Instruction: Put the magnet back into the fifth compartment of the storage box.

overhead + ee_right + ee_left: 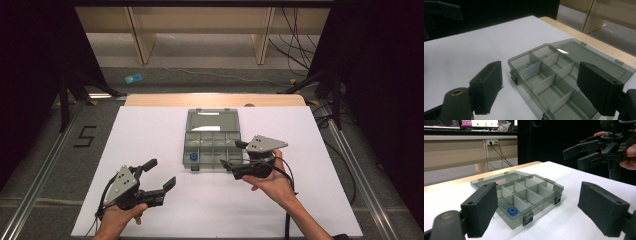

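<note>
With both sets of jaws apart and empty, the right gripper [231,155] hangs beside the light, rigid, slippery plastic organizer box [212,141]; grip its side wall.

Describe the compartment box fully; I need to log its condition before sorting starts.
The compartment box is smoky translucent grey plastic, lying flat on the white table cover. Its hinged lid is folded fully open, away from the person. Thin dividers split the tray into small cells, and two dark latches sit on its near wall. A blue ring lies in the near-left corner cell; the other cells look empty. Neither tool touches it.
</note>
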Action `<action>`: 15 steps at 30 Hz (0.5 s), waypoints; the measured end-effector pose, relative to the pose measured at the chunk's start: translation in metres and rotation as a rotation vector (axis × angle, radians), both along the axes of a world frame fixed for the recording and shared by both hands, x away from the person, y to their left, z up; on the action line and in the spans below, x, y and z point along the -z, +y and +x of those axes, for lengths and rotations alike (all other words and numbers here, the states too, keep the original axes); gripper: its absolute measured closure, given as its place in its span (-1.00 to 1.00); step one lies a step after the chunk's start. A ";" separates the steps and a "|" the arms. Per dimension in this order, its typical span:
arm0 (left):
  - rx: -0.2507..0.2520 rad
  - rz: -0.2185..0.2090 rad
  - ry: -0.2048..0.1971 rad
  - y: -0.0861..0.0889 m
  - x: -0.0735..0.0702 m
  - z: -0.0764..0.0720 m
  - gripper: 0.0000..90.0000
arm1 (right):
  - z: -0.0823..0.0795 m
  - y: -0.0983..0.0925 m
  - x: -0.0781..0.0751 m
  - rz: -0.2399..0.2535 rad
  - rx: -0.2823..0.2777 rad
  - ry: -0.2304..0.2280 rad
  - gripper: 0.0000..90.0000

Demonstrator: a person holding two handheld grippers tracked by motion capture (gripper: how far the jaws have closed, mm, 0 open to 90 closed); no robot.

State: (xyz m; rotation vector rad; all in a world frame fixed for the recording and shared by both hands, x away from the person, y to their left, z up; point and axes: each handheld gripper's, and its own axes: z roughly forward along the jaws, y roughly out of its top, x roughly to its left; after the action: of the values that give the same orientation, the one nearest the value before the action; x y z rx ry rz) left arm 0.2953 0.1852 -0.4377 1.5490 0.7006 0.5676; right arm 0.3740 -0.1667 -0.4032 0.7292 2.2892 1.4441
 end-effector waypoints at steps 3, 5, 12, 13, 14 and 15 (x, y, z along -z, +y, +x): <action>0.000 0.000 0.000 0.000 0.000 0.000 -0.66 | -0.001 -0.003 0.001 0.008 0.001 -0.012 -0.52; 0.000 -0.001 0.000 0.000 0.000 0.000 -0.66 | -0.003 -0.005 0.002 0.010 0.007 0.011 -0.52; 0.000 0.000 0.000 0.000 0.000 0.000 -0.66 | -0.007 -0.009 0.005 0.043 0.015 0.002 -0.53; 0.000 0.000 0.001 0.000 0.000 0.000 -0.66 | -0.008 -0.010 0.004 0.033 0.013 0.017 -0.53; 0.000 0.001 0.000 0.000 0.000 0.000 -0.66 | -0.009 -0.011 0.004 0.036 0.017 0.018 -0.53; 0.000 0.000 0.000 0.000 0.000 0.000 -0.66 | -0.009 -0.012 0.004 0.043 0.023 -0.004 -0.54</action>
State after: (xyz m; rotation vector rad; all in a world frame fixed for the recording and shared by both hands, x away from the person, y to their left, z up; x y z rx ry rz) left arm 0.2953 0.1851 -0.4378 1.5490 0.7008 0.5678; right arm 0.3653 -0.1788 -0.4074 0.7613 2.2456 1.4879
